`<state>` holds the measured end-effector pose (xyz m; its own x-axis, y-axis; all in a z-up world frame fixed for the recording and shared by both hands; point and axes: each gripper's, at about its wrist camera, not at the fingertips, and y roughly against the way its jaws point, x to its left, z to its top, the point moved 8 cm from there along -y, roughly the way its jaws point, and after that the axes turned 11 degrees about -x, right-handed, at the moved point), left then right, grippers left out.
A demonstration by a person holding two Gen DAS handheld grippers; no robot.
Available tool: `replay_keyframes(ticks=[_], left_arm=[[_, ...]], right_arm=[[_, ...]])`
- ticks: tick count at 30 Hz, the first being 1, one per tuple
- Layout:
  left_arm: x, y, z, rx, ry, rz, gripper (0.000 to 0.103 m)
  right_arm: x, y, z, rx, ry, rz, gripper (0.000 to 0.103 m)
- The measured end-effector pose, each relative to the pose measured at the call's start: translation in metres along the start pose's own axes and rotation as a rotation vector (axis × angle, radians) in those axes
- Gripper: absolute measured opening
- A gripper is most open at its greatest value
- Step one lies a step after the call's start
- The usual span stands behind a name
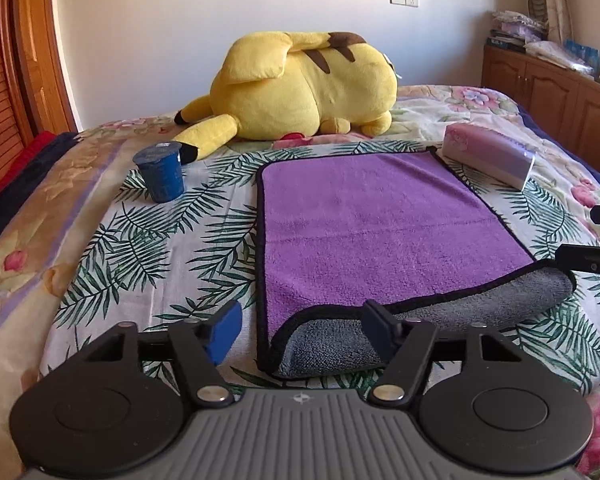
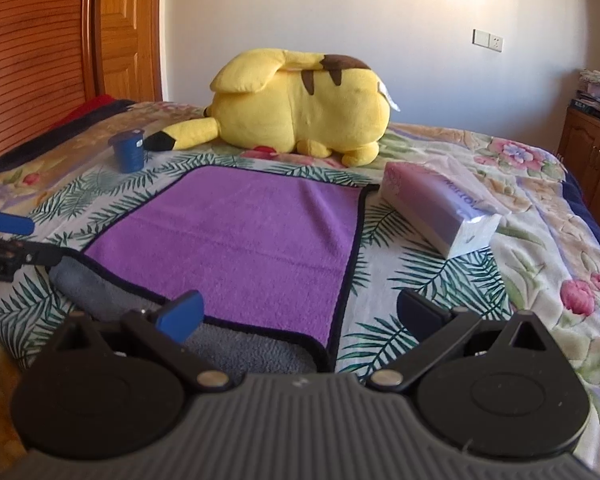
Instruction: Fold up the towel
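A purple towel [image 1: 372,220] with a black hem lies flat on the bed; its near edge is turned over and shows the grey underside [image 1: 440,312]. It also shows in the right wrist view [image 2: 236,248]. My left gripper [image 1: 302,330] is open, its jaws straddling the towel's near left corner just above it. My right gripper [image 2: 300,316] is open over the near right corner. Each gripper's fingers show at the edge of the other's view, the right one's [image 1: 584,258] and the left one's [image 2: 8,224]. Neither holds anything.
A large yellow plush toy [image 1: 300,88] lies behind the towel. A blue cup [image 1: 162,172] stands to the towel's far left. A tissue pack [image 1: 490,156] lies at its far right corner. Wooden cabinets [image 1: 548,88] stand to the right, a wooden door [image 2: 128,28] to the left.
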<state>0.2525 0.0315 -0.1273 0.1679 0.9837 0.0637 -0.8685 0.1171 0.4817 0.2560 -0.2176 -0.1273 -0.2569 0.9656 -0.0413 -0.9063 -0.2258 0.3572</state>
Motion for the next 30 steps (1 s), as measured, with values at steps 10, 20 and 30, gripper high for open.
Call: replay_keyframes(ticks=[10, 20, 30], left_arm=[[0.009, -0.016, -0.001, 0.015, 0.011, -0.019, 0.04], [0.014, -0.029, -0.018, 0.098, 0.01, -0.034, 0.032], [0.009, -0.032, -0.028, 0.145, 0.02, -0.061, 0.015]], right_arm=[[0.004, -0.012, -0.013, 0.067, 0.012, 0.027, 0.089], [-0.001, -0.023, -0.023, 0.122, -0.015, 0.037, 0.082], [-0.005, -0.028, -0.037, 0.219, -0.083, 0.075, 0.069]])
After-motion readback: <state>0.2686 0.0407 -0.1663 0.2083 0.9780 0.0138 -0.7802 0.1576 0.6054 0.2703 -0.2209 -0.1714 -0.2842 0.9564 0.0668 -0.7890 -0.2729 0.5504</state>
